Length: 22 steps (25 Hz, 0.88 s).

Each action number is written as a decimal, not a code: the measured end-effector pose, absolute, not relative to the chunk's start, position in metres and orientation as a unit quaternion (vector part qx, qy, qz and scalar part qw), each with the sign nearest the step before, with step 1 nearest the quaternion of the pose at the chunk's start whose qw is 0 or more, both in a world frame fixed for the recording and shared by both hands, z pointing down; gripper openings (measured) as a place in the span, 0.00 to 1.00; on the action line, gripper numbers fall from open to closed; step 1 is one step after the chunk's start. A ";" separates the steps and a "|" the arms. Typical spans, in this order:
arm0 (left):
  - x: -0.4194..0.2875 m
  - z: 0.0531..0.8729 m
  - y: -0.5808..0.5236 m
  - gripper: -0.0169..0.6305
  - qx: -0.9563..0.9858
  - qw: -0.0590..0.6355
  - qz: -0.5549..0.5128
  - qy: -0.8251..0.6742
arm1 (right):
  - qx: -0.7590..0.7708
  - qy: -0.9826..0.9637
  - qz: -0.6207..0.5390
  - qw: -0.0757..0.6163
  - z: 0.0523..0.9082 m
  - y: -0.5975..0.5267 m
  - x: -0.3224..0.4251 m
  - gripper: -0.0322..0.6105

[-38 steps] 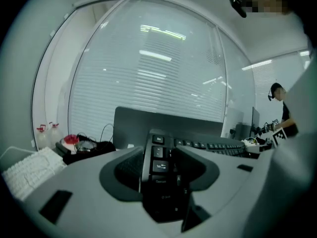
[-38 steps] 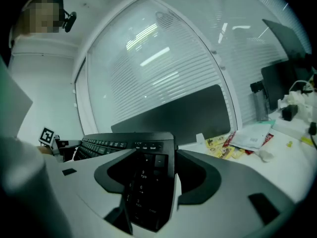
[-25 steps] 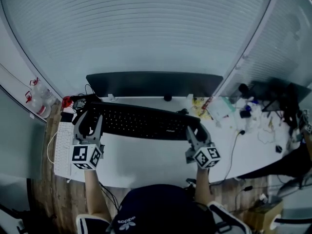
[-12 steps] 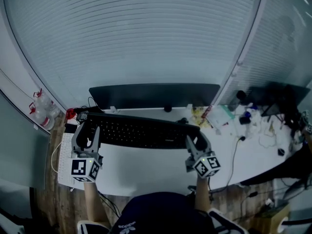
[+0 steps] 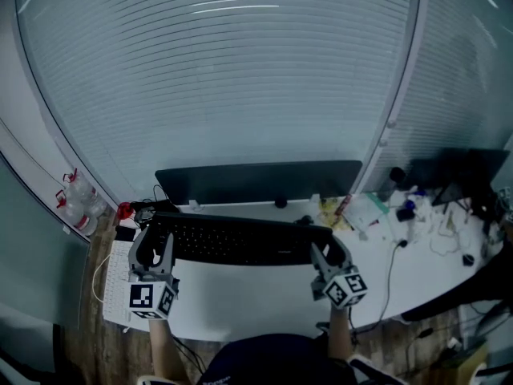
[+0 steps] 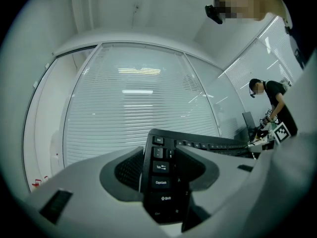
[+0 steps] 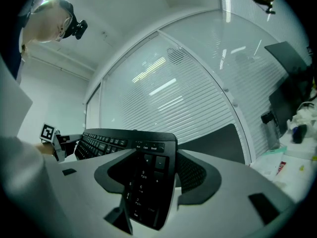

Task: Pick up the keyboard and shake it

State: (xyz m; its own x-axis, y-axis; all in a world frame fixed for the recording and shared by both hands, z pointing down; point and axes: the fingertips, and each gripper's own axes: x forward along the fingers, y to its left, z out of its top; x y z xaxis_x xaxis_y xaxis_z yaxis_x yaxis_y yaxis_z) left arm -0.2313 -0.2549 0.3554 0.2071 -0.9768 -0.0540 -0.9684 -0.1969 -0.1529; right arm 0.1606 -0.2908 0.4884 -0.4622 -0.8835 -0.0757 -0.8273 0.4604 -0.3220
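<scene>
Left claw (image 5: 155, 245) and right claw (image 5: 329, 254) each clamp one end of the black keyboard (image 5: 232, 242) I hold over the white desk (image 5: 240, 303)

White legends on the black plastic keyboard (image 6: 161, 182), at six o'clock in the left gripper view, read Tab, CapsLock, Shift and Ctrl. At six o'clock in the right gripper view, the keyboard (image 7: 143, 182) shows number keys reading 9 PgUp, 6, 3 and +. Square black-and-white code markers, which carry no words, stand on the left gripper's white cube (image 5: 151, 299) at seven o'clock and the right gripper's white cube (image 5: 346, 289) at five o'clock in the head view.
</scene>
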 end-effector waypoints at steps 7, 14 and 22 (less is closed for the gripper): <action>-0.227 0.347 -0.258 0.33 -0.777 0.091 -0.034 0.622 | -0.506 0.846 -0.123 0.116 0.490 -0.290 0.161 0.41; -0.218 0.345 -0.271 0.33 -0.790 0.099 -0.046 0.603 | -0.517 0.837 -0.126 0.124 0.491 -0.292 0.169 0.41; -0.212 0.355 -0.283 0.33 -0.795 0.090 -0.055 0.597 | -0.533 0.827 -0.135 0.121 0.502 -0.293 0.178 0.42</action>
State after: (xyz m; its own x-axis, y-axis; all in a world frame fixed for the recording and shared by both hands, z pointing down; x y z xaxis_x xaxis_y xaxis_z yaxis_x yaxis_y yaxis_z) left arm -0.2117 -0.2827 0.3554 0.2802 -0.9597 -0.0197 -0.9397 -0.2700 -0.2098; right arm 0.1781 -0.2930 0.5021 -0.4027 -0.9136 -0.0558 -0.8485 0.3954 -0.3518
